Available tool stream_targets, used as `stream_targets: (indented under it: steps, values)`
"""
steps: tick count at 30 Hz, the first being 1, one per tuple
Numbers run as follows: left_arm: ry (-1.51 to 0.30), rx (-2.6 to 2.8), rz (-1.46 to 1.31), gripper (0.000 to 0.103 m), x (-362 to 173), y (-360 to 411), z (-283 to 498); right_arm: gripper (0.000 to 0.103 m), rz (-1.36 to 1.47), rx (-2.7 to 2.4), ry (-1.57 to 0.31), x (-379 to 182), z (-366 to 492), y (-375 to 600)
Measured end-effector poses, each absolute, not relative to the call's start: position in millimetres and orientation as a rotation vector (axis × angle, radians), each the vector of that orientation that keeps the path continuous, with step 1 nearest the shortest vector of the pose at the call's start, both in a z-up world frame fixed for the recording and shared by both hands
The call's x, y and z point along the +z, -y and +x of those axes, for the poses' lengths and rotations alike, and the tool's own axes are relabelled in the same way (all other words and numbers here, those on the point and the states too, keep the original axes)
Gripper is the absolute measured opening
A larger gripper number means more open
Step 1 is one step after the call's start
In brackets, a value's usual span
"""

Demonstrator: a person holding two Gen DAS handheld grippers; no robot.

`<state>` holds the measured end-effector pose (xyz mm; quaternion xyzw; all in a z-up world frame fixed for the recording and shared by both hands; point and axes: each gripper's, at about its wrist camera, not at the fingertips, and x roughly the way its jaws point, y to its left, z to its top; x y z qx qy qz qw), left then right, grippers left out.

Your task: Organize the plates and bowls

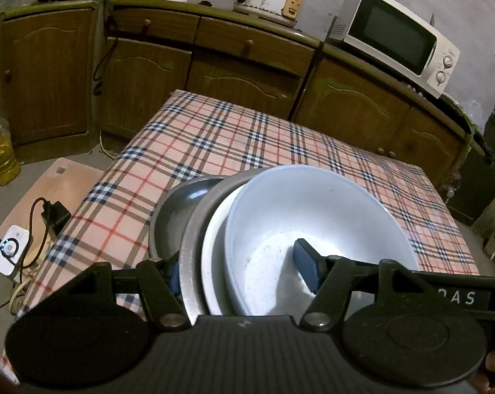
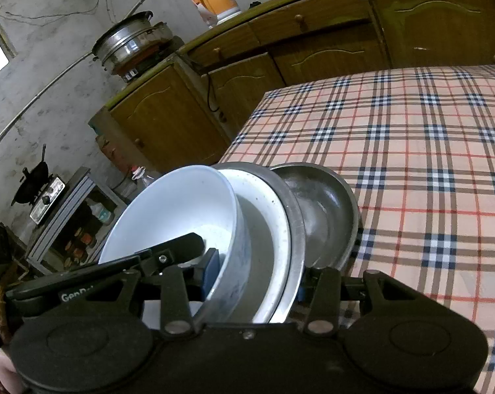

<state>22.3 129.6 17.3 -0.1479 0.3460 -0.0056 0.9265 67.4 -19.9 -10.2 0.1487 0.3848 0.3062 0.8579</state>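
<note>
Two grippers clamp one nested stack of dishes above the plaid-clothed table. Outermost sits a dark round metal pan, then a grey metal plate, a shallow white plate and a deep white bowl. The left gripper grips the stack's rims, one blue pad inside the bowl. The right gripper does likewise. Only the left view shows the white microwave; only the right shows the black wok.
</note>
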Motion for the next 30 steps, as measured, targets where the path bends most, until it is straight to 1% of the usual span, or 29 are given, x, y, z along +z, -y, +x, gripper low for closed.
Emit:
stream_targets:
  steps: [11, 30]
  values:
    - [-0.716, -0.027, -0.31, 0.066, 6.0, -140.7, 46.7, 0.054, 0.307, 0.625, -0.826, -17.8, 99.1, 6.7]
    - [-0.771, -0.036, -0.356, 0.066, -29.5, -156.4, 79.0, 0.054, 0.289, 0.592, -0.893, -50.6, 136.8, -11.8]
